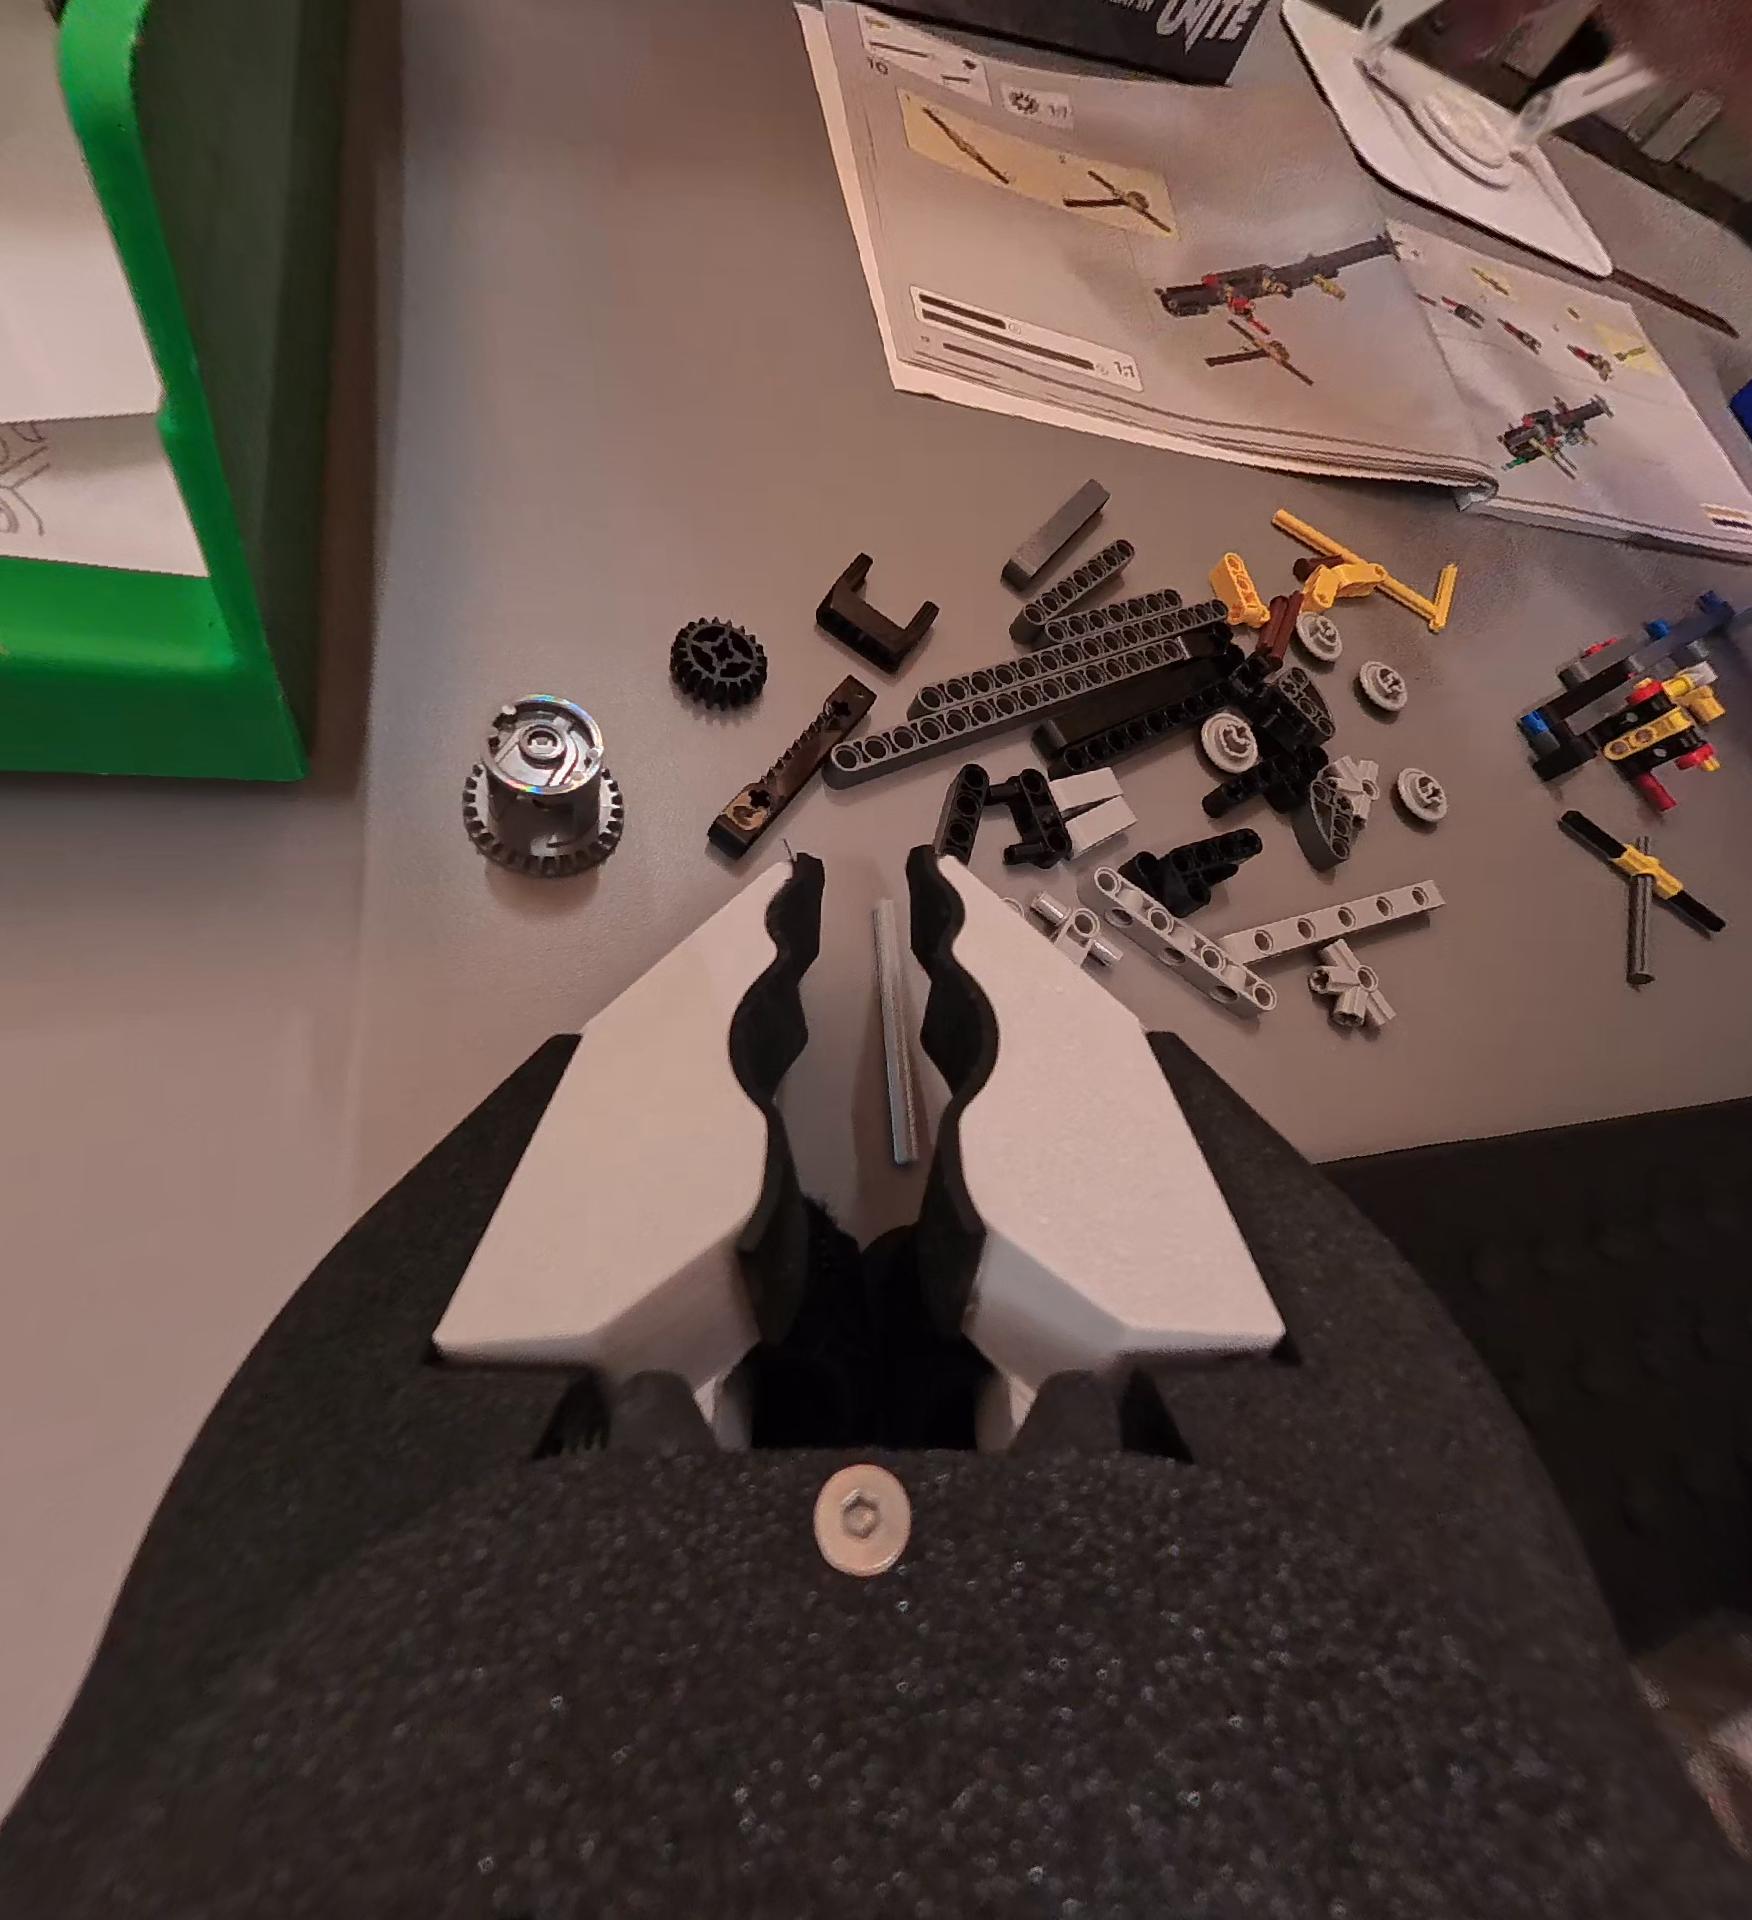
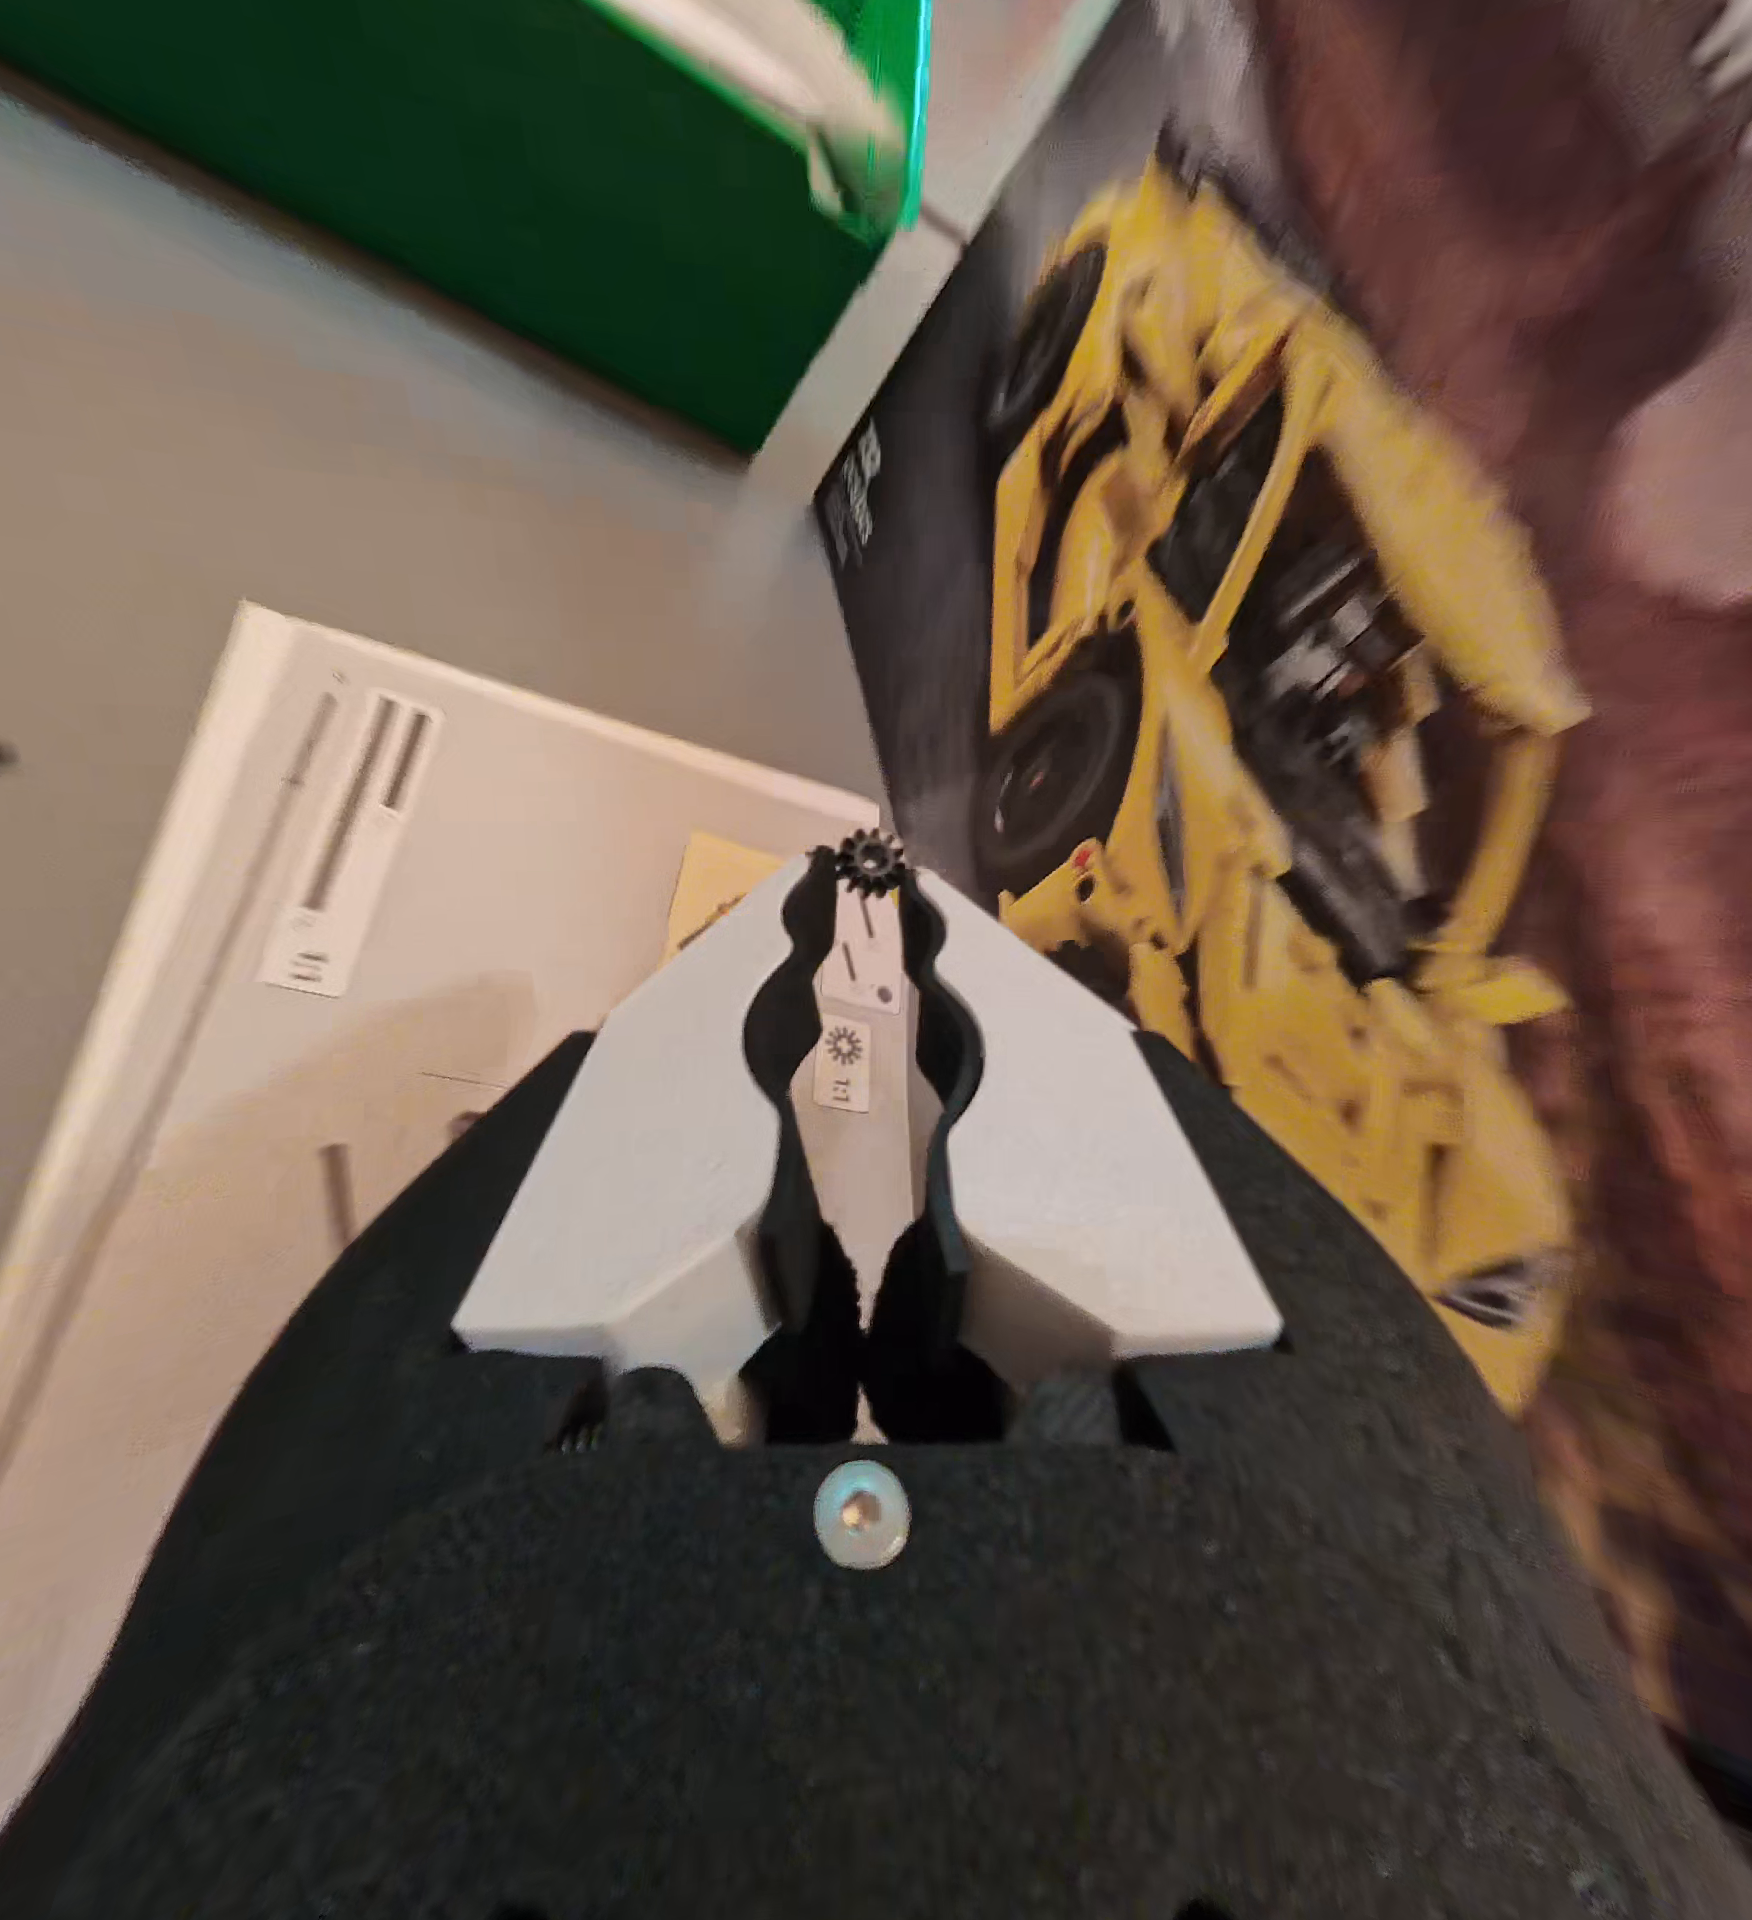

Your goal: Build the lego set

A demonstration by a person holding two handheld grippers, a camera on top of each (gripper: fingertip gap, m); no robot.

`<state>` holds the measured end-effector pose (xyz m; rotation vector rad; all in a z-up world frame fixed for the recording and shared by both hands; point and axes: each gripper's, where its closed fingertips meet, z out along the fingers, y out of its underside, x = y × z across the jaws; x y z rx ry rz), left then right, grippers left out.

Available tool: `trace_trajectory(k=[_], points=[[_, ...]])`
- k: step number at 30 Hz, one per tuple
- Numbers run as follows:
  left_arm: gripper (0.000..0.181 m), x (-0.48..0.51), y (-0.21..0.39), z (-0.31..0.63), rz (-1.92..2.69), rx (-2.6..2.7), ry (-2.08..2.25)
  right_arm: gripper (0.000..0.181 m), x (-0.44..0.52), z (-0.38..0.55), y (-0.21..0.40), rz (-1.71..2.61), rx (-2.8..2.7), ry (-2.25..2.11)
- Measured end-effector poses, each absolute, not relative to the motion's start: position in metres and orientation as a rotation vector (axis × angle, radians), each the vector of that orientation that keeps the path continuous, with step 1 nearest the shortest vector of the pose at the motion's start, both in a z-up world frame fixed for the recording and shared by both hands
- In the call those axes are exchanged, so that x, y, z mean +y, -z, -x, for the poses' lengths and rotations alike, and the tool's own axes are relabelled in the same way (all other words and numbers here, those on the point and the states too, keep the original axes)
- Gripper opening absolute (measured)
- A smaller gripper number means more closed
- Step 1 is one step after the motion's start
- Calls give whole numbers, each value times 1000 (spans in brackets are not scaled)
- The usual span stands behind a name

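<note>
In the left wrist view my left gripper is open, low over the grey table. A thin light grey axle lies on the table between its fingers, closer to the right pad. Ahead lie a grey differential gear, a black gear, a pile of grey and black beams and a small partly built assembly. In the right wrist view my right gripper is shut on a small black gear at its fingertips, held above the open instruction booklet.
A green tray with papers stands at the left and also shows in the right wrist view. The booklet lies behind the parts. The set's box, with a yellow car pictured on it, stands beside the booklet. The table edge runs at the lower right.
</note>
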<state>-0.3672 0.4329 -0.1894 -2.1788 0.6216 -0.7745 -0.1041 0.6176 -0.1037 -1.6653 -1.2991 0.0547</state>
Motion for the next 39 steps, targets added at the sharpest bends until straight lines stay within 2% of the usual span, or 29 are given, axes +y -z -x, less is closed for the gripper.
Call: trace_trajectory(k=[3,6,14,17,22,27,31,35,39], points=[[15,431,189,365,2171,648,776,11,568,105,59,1644,-1249,-30],[15,429,187,364,2146,679,748,11,511,94,49,1658,-1242,108],[15,426,186,360,2104,775,641,11,342,66,141,2023,-1096,58],[15,426,186,359,2083,807,588,11,303,58,157,2073,-905,-18],[15,425,184,357,2035,863,520,11,277,55,148,1973,-535,-308],[17,423,177,353,2010,881,514,11,265,63,133,1845,-398,-569],[20,413,146,329,1938,846,597,11,265,56,122,1783,-372,-522],[32,373,125,270,1922,963,852,11,264,49,115,1741,-348,-500],[23,324,122,209,1861,1185,1013,11,263,51,119,1757,-378,-479]])
